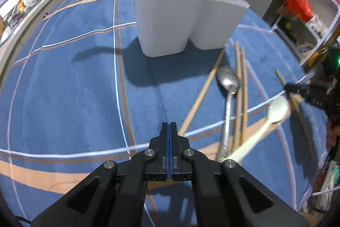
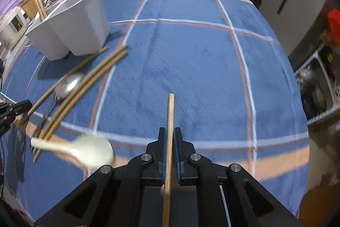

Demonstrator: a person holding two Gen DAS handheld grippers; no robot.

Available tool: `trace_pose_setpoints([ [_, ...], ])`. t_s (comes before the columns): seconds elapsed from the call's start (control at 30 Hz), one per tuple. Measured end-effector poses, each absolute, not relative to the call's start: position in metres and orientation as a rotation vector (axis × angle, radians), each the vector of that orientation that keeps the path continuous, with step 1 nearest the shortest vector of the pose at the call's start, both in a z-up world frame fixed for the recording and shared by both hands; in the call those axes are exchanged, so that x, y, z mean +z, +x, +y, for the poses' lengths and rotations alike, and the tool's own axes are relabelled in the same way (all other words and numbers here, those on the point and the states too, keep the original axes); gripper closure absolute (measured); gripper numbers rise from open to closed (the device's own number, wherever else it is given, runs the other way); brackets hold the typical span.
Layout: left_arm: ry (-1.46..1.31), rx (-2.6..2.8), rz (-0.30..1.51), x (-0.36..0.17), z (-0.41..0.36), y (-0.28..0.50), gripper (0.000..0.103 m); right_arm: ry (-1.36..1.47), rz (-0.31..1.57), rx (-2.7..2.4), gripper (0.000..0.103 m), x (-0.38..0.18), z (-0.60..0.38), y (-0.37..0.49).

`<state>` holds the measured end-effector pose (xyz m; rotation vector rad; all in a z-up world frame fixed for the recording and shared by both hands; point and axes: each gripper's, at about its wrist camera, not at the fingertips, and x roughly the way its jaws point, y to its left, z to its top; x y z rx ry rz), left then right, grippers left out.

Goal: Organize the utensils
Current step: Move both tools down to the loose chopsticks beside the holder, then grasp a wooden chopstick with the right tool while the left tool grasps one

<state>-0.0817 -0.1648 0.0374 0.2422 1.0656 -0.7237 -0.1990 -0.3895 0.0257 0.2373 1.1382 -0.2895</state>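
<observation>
Right gripper [image 2: 169, 133]: jaws drawn in narrow, clamped on one wooden chopstick [image 2: 170, 116]. The stick runs lengthwise between the blue pads, its blunt tip standing out ahead of the fingertips, its other end passing back under the gripper body. It is held above the blue checked tablecloth [image 2: 191, 69].

Left gripper [image 1: 169, 127]: jaws fully closed, pads touching, nothing between them; poised over bare cloth.

White two-compartment holder [image 1: 182, 20]: upright, toward the far edge of the table; chopsticks stand in both compartments.

Loose utensils, lying on the cloth in front of the holder, between the two grippers:
- metal spoon [image 1: 228, 80], bowl toward the holder;
- white spoon [image 1: 276, 110], crossing the pile;
- several loose chopsticks [image 1: 242, 95], overlapping the spoons; one lies just beside the left gripper's fingertips.
</observation>
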Motion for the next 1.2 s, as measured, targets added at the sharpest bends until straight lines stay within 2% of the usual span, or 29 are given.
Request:
trace_pose_setpoints([
  [0.03,0.229,-0.741,1.055,0.040,-0.162,-0.083,0.103,0.249,1.137,-0.290,0.096,0.026,-0.392,-0.207],
  [0.1,0.239,-0.772,1.028,0.047,-0.160,-0.085,0.096,0.266,1.132,-0.296,0.096,0.026,-0.394,-0.223],
  [0.17,0.273,-0.799,0.997,0.050,-0.171,-0.091,0.069,0.287,1.116,-0.304,0.096,0.026,-0.395,-0.237],
  [0.2,0.287,-0.809,0.980,0.051,-0.175,-0.094,0.067,0.296,1.111,-0.306,0.096,0.025,-0.396,-0.239],
  [0.4,0.404,-0.849,0.996,0.037,-0.205,-0.095,0.067,0.328,1.095,-0.320,0.096,0.026,-0.400,-0.246],
  [0.43,0.427,-0.851,1.003,0.034,-0.209,-0.094,0.071,0.328,1.094,-0.322,0.096,0.026,-0.398,-0.247],
  [0.47,0.451,-0.851,1.009,0.030,-0.212,-0.094,0.080,0.327,1.094,-0.324,0.096,0.026,-0.398,-0.247],
  [0.5,0.475,-0.846,0.992,0.029,-0.215,-0.096,0.081,0.326,1.094,-0.324,0.096,0.025,-0.401,-0.246],
  [0.57,0.507,-0.822,0.989,0.027,-0.220,-0.096,0.093,0.325,1.095,-0.323,0.096,0.024,-0.399,-0.248],
  [0.8,0.430,-0.751,1.040,0.026,-0.206,-0.096,0.093,0.319,1.096,-0.328,0.096,0.025,-0.401,-0.247],
  [0.93,0.346,-0.705,1.083,0.027,-0.173,-0.105,0.097,0.326,1.093,-0.319,0.096,0.024,-0.400,-0.251],
  [1.2,0.213,-0.639,1.130,0.027,-0.101,-0.147,0.097,0.333,1.085,-0.284,0.096,0.024,-0.385,-0.278],
])
